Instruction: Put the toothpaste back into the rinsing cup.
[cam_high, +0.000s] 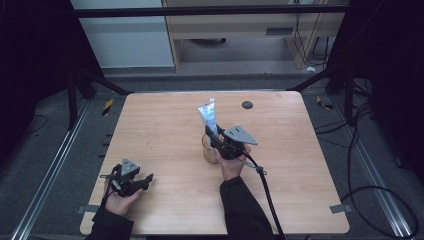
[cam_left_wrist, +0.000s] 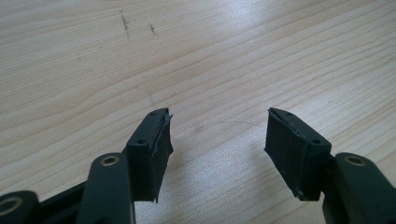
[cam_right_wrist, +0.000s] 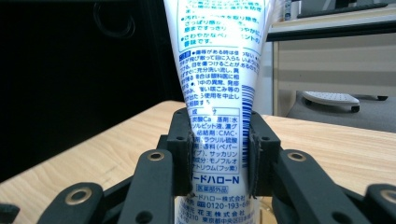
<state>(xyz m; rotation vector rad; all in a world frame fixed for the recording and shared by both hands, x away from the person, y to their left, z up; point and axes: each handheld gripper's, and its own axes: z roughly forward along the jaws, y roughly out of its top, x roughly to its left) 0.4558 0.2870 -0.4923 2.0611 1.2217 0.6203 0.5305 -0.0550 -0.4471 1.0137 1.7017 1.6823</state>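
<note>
My right jaws (cam_right_wrist: 219, 156) are clamped on a white tube (cam_right_wrist: 218, 70) with blue print, both pads pressing its sides a little above its lower end. The tube stands upright with its flat crimped end at the top. In the high view the tube (cam_high: 208, 116) rises from the right jaws (cam_high: 216, 137) near the middle of the surface (cam_high: 165, 120), a little toward the far edge. Its lower end sits at the mouth of a clear glass cup (cam_high: 209, 150) that stands on the surface just below the jaws; whether the tube touches the cup I cannot tell. My right hand (cam_high: 233, 165) holds that tool from the near side, and its cable (cam_high: 265, 190) trails back toward the near edge.

My left jaws (cam_left_wrist: 217, 140) stand wide apart with bare wood between the pads. They are grasping nothing. In the high view the left jaws (cam_high: 145, 180) lie low over the surface near the near left corner, well apart from the tube and cup, with my left hand (cam_high: 120, 200) behind them.

A small dark round disc (cam_high: 247, 104) lies close to the far edge, beyond the tube.
</note>
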